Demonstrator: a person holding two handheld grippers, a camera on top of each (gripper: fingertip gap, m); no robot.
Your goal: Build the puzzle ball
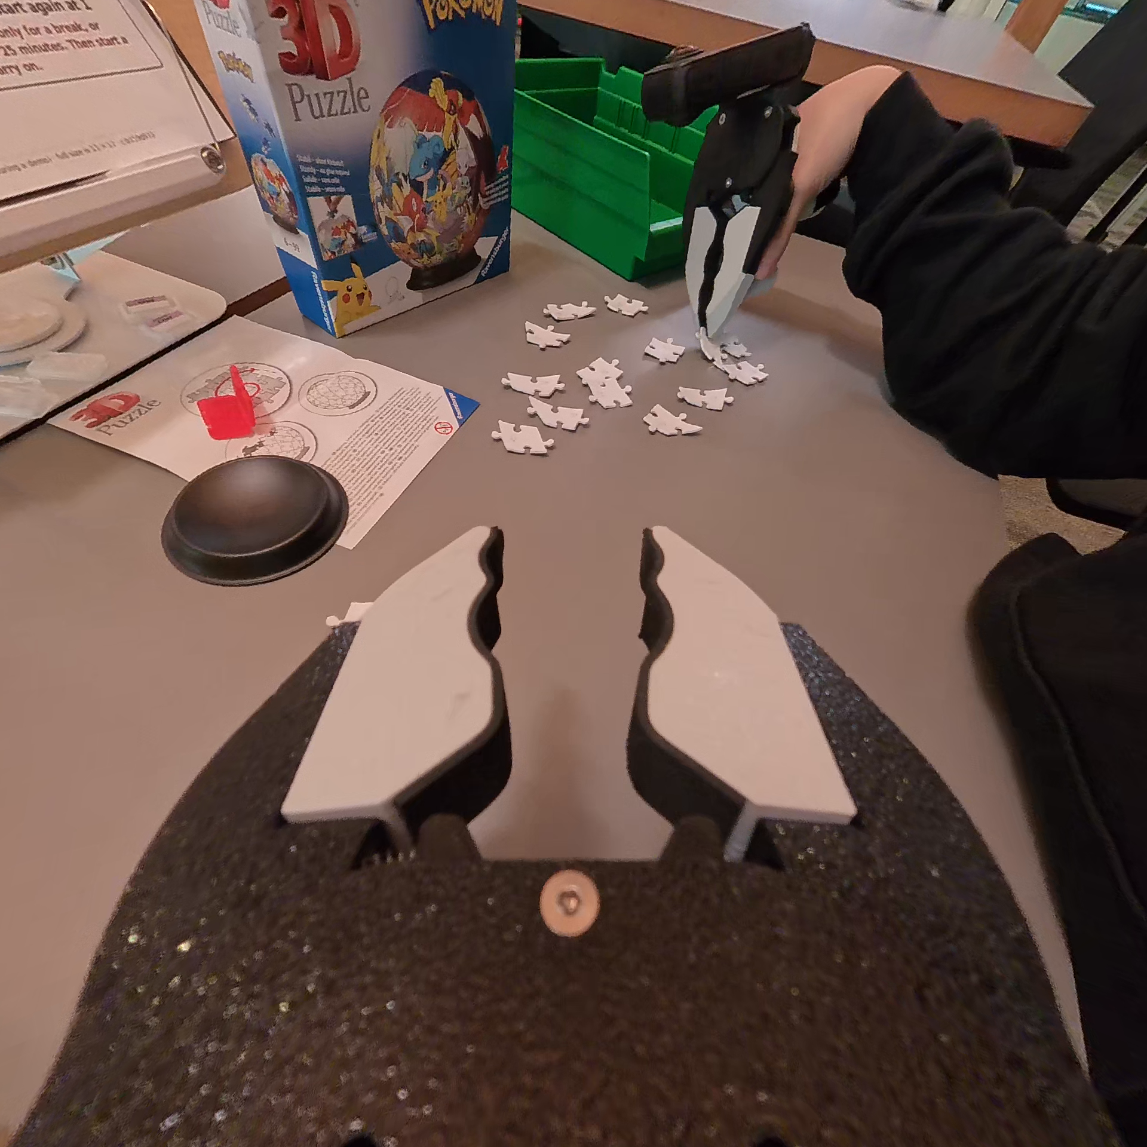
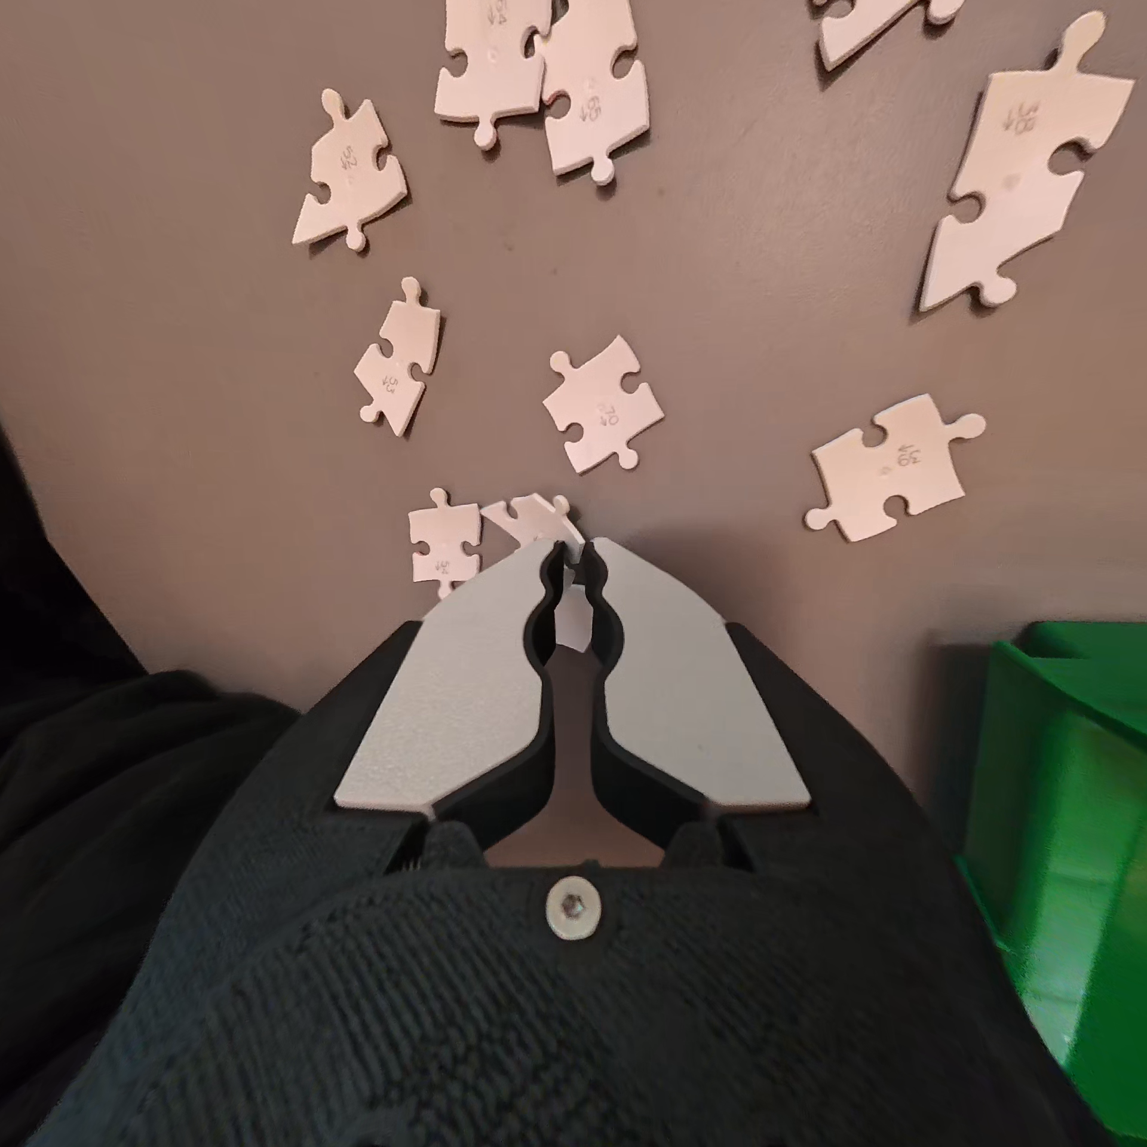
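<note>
right tool (image 2: pixel 574 558): pinched on one white puzzle piece (image 2: pixel 572 624) by its edge, at the green bin's (image 1: pixel 589 167) side of the scattered pieces (image 1: pixel 605 385), likely lifting it to join | left tool (image 1: pixel 570 540): wide, empty, waiting nearer than the pieces | bench (image 1: pixel 776 558) | stand (image 1: pixel 254 518) unused

The table (image 1: pixel 776 558) looks matt grey and smooth; the puzzle pieces (image 2: pixel 605 409) matt white; the bin (image 1: pixel 583 161) glossy green plastic; the stand (image 1: pixel 254 512) smooth black.
</note>
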